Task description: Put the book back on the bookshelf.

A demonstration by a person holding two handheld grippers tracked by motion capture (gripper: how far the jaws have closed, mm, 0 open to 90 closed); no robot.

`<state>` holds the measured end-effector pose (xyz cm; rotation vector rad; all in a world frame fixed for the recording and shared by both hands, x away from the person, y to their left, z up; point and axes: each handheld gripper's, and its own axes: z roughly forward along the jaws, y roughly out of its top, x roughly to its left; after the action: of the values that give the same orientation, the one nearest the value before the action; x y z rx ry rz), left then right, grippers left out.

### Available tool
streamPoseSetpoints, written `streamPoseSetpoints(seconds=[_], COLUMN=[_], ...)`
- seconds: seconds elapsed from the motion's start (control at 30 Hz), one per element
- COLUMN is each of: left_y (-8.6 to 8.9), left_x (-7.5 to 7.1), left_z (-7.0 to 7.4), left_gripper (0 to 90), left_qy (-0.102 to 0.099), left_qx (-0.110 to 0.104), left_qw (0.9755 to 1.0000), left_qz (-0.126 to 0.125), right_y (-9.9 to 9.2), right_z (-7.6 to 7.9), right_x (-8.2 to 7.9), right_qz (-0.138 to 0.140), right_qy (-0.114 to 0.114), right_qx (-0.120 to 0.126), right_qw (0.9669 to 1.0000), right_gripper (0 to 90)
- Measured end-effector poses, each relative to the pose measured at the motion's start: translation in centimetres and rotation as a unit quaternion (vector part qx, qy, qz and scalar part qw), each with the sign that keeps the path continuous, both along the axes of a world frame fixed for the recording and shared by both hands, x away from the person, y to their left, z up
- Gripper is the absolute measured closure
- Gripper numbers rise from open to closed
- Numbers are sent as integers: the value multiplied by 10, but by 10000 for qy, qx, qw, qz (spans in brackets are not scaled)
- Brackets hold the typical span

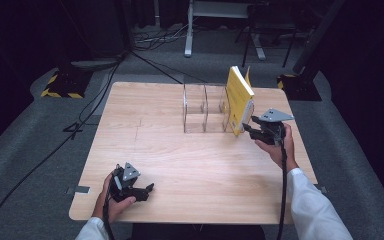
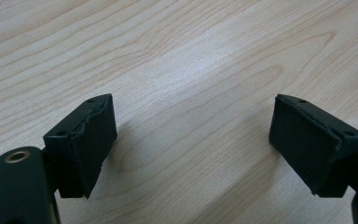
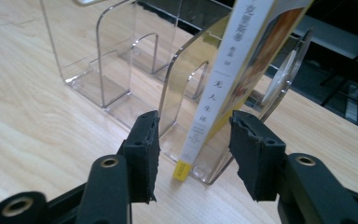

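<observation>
A yellow book stands upright in the rightmost slot of a clear rack set toward the far side of a wooden table, its top leaning slightly toward the rack's right end. In the right gripper view the white spine carries printed characters, and the book's foot rests on the rack's base between two clear dividers.

The right gripper hangs just off the rack's near right corner, level with the book's lower half. Its jaws stand partly open, one on each side of the spine with clear gaps, so the pads press on nothing and the book stands by itself in the rack.

The left gripper sits low over the table's near left edge, well apart from the rack. Its jaws are spread wide with only bare wood between the pads. A person's hands hold both grippers, white sleeves coming in from the near edge, cables trailing back.

The rack's other two slots lie to the left of the book.
</observation>
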<state>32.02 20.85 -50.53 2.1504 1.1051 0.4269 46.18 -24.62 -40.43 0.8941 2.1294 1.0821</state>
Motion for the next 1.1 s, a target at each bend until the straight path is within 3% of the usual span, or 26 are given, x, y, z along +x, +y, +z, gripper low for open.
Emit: streamPoseSetpoints(seconds=[0.2,0.57,0.77,1.1], left_y=[0,0,0,0], left_x=[0,0,0,0], left_z=[0,0,0,0], left_gripper=[154,155,155,155], left_qy=[0,-8,-13,-8], left_qx=[-1,4,24,31], left_qw=[10000,10000,10000,10000], left_qz=[1,2,-14,-15], right_y=[-1,-9,-15,-26], right_z=[6,11,9,0], right_x=[-10,-26,-42,-62], right_qz=[199,386,552,800], right_qy=[152,200,276,406], right_qx=[-159,-360,-620,-832], right_qw=[9996,9984,9962,9925], right_gripper=[496,465,435,369])
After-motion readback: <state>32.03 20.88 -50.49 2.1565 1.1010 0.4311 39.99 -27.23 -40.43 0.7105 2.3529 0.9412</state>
